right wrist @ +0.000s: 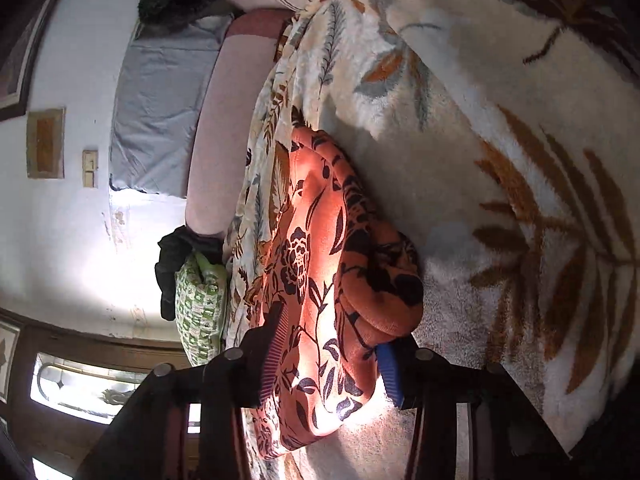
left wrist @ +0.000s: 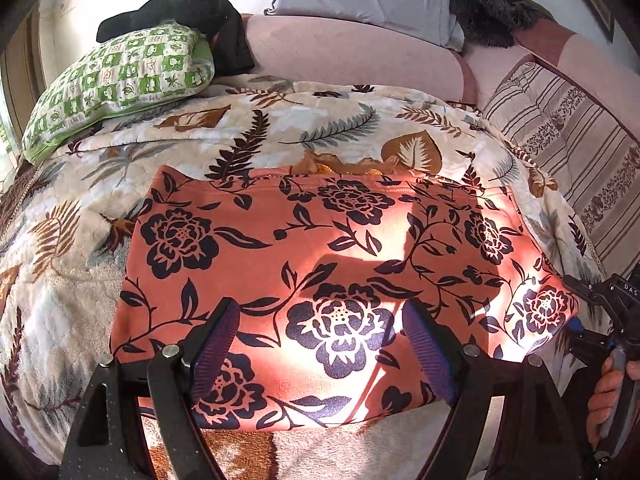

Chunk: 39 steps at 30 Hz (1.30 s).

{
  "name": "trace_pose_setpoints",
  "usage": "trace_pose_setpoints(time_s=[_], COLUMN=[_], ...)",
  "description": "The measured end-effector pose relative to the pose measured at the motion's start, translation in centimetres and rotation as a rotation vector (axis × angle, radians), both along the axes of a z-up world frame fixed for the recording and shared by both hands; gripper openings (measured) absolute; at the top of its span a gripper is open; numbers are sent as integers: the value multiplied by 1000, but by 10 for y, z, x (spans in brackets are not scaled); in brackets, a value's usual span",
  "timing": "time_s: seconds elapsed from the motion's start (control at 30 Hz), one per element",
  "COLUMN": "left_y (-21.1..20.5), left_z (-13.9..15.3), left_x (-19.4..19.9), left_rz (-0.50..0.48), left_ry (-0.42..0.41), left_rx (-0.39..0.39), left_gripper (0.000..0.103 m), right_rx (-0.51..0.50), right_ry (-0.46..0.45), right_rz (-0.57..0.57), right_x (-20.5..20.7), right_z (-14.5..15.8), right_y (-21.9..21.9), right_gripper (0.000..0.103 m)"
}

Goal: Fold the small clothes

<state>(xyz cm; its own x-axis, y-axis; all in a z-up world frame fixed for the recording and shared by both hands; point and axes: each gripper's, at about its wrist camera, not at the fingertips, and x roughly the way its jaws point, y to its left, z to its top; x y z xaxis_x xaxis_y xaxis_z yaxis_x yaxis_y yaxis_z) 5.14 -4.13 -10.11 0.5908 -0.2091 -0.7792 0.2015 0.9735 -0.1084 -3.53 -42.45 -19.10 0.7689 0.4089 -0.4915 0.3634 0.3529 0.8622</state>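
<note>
On the leaf-print blanket [left wrist: 280,128] an orange floral garment [left wrist: 320,248] is spread flat. Its right edge is bunched between the right gripper [right wrist: 332,356] pads — gripped. The left gripper [left wrist: 320,344] is held wide above the near hem — empty.

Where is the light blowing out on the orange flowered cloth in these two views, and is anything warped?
Left wrist view: sun glare washes the near edge of the orange flowered cloth, with a dark shadow across its middle; fisheye bows the bed. Right wrist view: a bright streak down the cloth, the window overexposed, the scene rolled sideways.
</note>
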Motion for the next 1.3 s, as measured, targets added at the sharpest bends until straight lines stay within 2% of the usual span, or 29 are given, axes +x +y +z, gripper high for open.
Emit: trace_pose_setpoints(time_s=[0.03, 0.13, 0.17, 0.27, 0.47, 0.53, 0.6, 0.7, 0.83, 0.9, 1.0, 1.03, 1.07, 1.1, 1.13, 1.23, 1.3], left_y=[-3, -11, -13, -18, -23, -26, -30, -32, -27, -31, -42, -43, -43, -43, -42, -40, -40], left_z=[-1, -2, -1, -2, -4, -9, -22, -47, -34, -30, -58, -61, -61, -62, -61, -61, -58], left_x=[1, 3, 4, 7, 15, 21, 29, 39, 34, 35, 43, 41, 38, 38, 39, 40, 41], left_rz=[3, 5, 5, -1, -7, -11, -12, -8, 20, 1, -41, -46, -47, -49, -50, -63, -61], left_ry=[5, 13, 9, 8, 12, 24, 60, 144, 76, 52, 130, 98, 70, 70, 72, 75, 86], left_rx=[9, 36, 44, 65, 55, 60, 91, 155, 95, 77, 149, 158, 165, 168, 160, 159, 163], left_gripper=[84, 84, 84, 84, 84, 84, 84, 84, 84, 84, 84, 87, 88, 88, 88, 89, 89], right_rx=[-18, 0, 4, -20, -53, -59, -22, -11, -80, -85, -46, -23, -23, -57, -126, -367, -478], right_ry=[24, 60, 48, 33, 1, 24, 61, 53, -4, 32, 86, 70, 47, 30, 44, 35, 82], right_rz=[5, -21, -25, 2, 18, 19, 5, 7, 44, 82, 100, 94, 97, 109, 122, 169, 213], right_x=[2, -1, -1, 3, 12, 15, 15, 15, 19, 25, 31, 30, 30, 30, 30, 27, 28], right_z=[-3, -15, -15, -10, 1, -5, -16, -16, 5, 2, -16, -19, -17, -12, -4, 30, 29], right_y=[0, -1, -1, 2, 3, 2, 0, -1, 1, 2, -1, -3, -4, -2, 0, 18, 27], right_gripper=[47, 74, 75, 75, 76, 76, 76, 77, 73, 75, 75, 75, 66, 50, 9, 9, 9])
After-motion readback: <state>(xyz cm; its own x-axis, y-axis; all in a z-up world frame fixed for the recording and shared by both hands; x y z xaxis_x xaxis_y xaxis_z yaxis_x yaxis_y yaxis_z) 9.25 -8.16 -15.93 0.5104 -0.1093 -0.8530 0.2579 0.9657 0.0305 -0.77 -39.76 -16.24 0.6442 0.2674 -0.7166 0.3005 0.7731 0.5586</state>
